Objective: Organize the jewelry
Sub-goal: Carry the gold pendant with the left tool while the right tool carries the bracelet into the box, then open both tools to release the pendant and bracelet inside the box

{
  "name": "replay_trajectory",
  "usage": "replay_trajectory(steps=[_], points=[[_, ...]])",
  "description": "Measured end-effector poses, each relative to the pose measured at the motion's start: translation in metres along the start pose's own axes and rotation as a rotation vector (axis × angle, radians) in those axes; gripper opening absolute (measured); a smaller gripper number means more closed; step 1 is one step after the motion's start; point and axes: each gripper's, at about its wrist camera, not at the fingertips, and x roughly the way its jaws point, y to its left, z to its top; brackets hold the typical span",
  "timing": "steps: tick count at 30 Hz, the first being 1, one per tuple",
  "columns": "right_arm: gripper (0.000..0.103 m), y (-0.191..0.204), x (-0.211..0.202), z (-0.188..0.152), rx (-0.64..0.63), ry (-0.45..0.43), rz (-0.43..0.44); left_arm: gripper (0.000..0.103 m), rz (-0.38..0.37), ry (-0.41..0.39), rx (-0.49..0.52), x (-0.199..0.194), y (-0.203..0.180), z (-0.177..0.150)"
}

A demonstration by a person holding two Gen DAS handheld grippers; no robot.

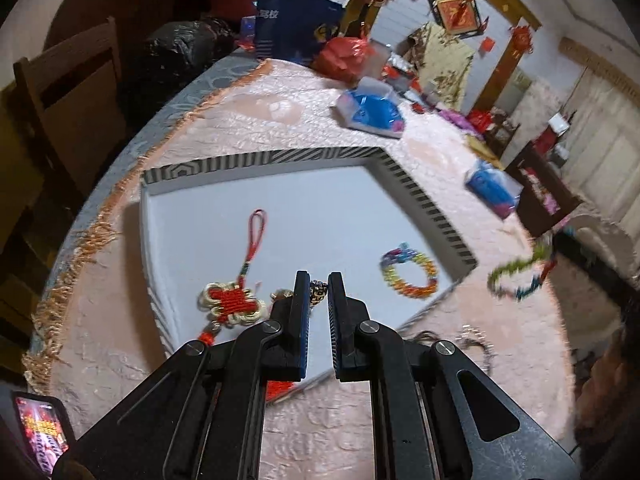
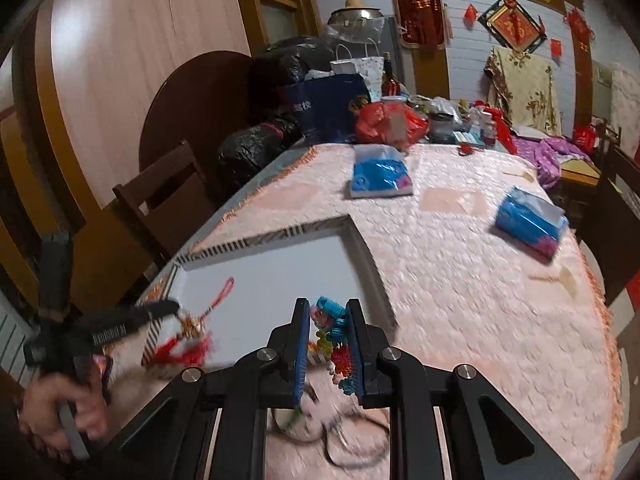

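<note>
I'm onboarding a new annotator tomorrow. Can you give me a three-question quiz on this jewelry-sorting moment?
1. True or false: the rainbow bead bracelet lies inside the striped-rim tray.
2. What does the right gripper hold? A) a phone B) a multicoloured bracelet C) nothing
3. Fill in: the left gripper is closed on a dark ____ piece beside the red Chinese knot ornament.

Key: 1 true; 2 B; 3 beaded
</note>
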Motion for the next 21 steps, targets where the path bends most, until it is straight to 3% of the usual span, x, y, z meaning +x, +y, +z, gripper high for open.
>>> replay_trajectory(steps=[8,15,21], points=[[0.017,0.026,0.063,0.005,0.018,0.082,0.044,0.007,0.081,0.032,0.039,0.01,-0.005,-0.014],[0.017,0.041,0.091,-0.002,0.051,0.121,0.125,0.007,0.116,0.095,-0.043,0.021,0.014,-0.018],[0.017,0.022,0.122,-0.019,0.091,0.203,0.064,0.007,0.112,0.096,-0.041,0.021,0.011,-0.017]])
